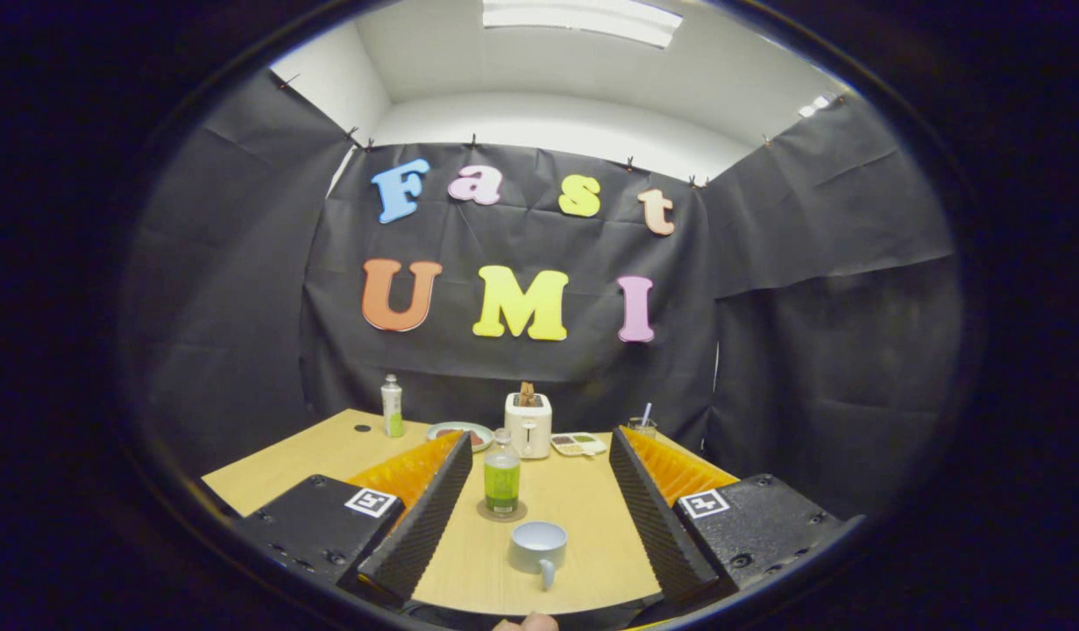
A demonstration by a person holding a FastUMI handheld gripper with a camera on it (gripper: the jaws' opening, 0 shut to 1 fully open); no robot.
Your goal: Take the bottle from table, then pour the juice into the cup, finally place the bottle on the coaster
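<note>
Gripper: the gripper (539,486) has its two black ridged fingers (425,517) spread wide apart. It grips nothing. Both fingers hang just over the table.

Bottle: the bottle (502,471) with green juice stands straight up between the two fingers, closer to the left one but not touching it. It is at 12 o'clock from the cup.

Coaster: the round coaster (502,512) lies flat under the bottle. The bottle stands on it.

Cup: the pale cup (537,548) sits between the fingers, nearer to the camera than the bottle. Its handle points to 6 o'clock. I cannot tell if there is juice inside.

Table: the table (583,526) is light wood.

Far things: a white toaster (528,424) with bread poking out stands at 12 o'clock from the bottle, at the back of the table. A plate (460,433) lies at 9 o'clock from the toaster. A second bottle (392,406), white with some green, stands at 9 o'clock from the plate. A small tray (578,443) lies at 3 o'clock from the toaster. A glass (642,425) with a stick in it stands at 3 o'clock from the tray.

Person: a bit of a hand (528,623) shows at 6 o'clock from the cup, below the table's near edge.
</note>
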